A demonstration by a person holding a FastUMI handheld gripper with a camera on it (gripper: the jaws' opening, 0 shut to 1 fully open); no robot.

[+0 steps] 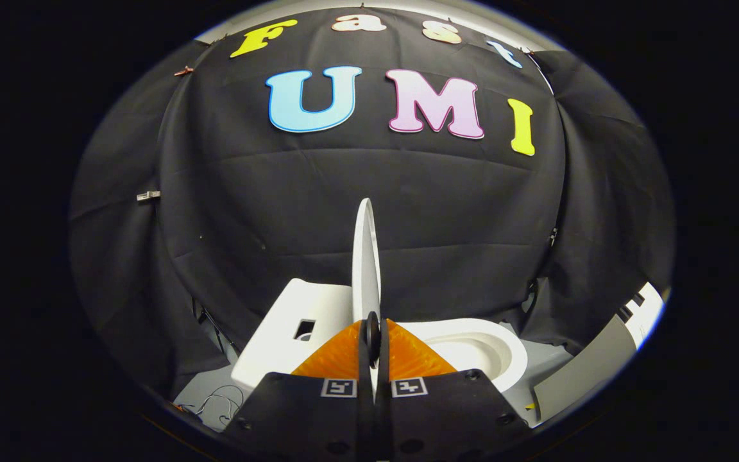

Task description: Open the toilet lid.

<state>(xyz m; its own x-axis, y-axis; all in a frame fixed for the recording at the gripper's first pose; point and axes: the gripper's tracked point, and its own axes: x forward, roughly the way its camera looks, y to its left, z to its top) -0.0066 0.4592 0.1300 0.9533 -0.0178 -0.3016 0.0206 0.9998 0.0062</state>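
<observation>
Two broad, dark, matte plates at the near end of the gripper [373, 337], side by side, split by a narrow central slot. Round screws [472, 374] sunk near the plate corners and along the near edges. One small square tag [339, 387] with a white border and blocky pattern on each plate, next to the slot. Wedge-shaped, finely ribbed fingers [337, 359] ahead, tapering inward, pinched against the thin toilet lid [365, 256].
</observation>
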